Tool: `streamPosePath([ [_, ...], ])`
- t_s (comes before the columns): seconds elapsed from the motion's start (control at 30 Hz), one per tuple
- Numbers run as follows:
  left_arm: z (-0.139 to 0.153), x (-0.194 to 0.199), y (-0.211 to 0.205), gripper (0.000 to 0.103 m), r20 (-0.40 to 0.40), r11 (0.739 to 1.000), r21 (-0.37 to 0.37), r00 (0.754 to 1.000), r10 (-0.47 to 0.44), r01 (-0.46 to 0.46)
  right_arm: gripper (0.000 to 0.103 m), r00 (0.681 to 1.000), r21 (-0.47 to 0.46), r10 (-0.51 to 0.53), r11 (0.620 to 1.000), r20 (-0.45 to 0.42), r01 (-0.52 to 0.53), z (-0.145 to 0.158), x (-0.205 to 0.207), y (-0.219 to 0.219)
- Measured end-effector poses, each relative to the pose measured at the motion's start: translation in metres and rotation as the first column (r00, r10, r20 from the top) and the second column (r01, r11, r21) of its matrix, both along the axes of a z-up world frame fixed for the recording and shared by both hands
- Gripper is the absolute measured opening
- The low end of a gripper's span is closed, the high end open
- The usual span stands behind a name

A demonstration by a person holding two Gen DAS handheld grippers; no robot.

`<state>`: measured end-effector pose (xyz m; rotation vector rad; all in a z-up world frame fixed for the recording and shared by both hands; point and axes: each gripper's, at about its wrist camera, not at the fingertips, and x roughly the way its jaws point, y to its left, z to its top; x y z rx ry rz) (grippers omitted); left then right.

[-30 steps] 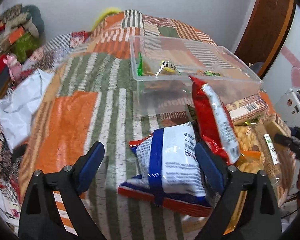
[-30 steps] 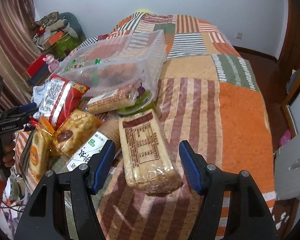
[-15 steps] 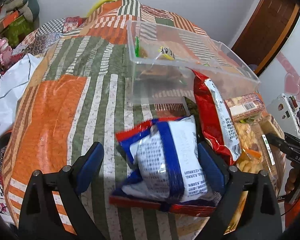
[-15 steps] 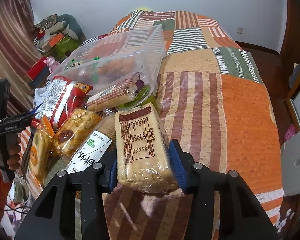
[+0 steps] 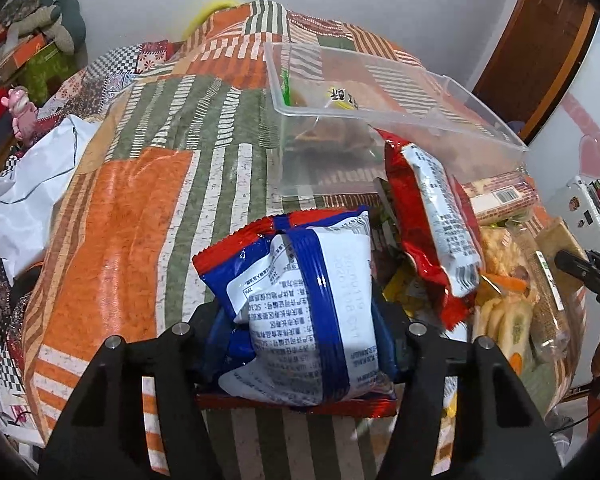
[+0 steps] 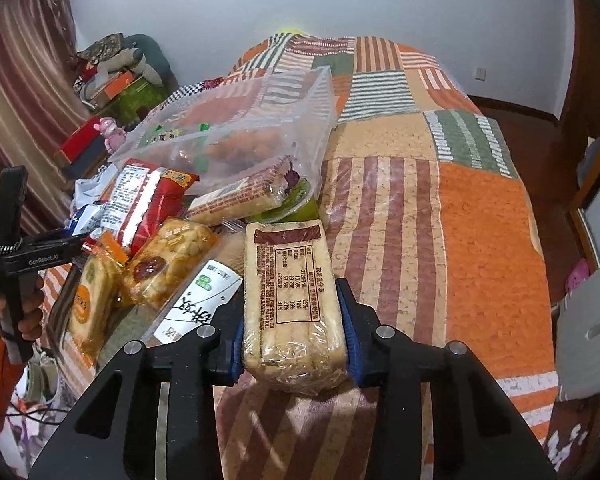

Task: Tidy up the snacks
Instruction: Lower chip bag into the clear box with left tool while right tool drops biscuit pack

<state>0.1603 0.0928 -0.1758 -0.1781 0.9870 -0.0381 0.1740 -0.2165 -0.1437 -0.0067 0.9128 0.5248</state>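
Note:
In the left wrist view my left gripper (image 5: pixel 300 320) has its jaws closing on a blue and white snack bag (image 5: pixel 320 264), and the pads squeeze its sides. In the right wrist view my right gripper (image 6: pixel 294 320) is shut on a clear-wrapped biscuit pack (image 6: pixel 288 264) with a brown label. A clear plastic bin (image 5: pixel 400 92) stands behind on the patchwork bedspread (image 5: pixel 140 220) and holds a few small packets. Between the two grippers lie a red snack bag (image 5: pixel 428 208), a long cracker pack (image 6: pixel 240 200) and several other snacks.
A white plastic bag (image 5: pixel 32 168) and a pink toy (image 5: pixel 20 108) lie at the bed's left side, with boxes and cushions (image 6: pixel 120 76) beyond. A wooden door (image 5: pixel 540 60) is at the right. The bedspread's orange right half (image 6: pixel 480 240) bears nothing.
Both pairs of jaws have closed in: the left from wide apart onto the blue and white bag, the right onto the biscuit pack. Both packs now sit slightly raised and crumpled.

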Motion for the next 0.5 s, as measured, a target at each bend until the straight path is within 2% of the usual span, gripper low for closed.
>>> streamPosePath([
  [0.3, 0.034, -0.014, 0.002, 0.059, 0.086, 0.999, 0.04, 0.996, 0.025, -0.029, 0.034, 0.998, 0.012, -0.017, 1.0, 0.068, 0.016, 0.023, -0.002, 0.0],
  [0.5, 0.053, -0.013, 0.001, 0.059, 0.126, 0.999, 0.041, 0.992, 0.023, -0.029, 0.034, 0.993, 0.016, -0.018, 1.0, 0.115, 0.016, 0.04, 0.001, 0.004],
])
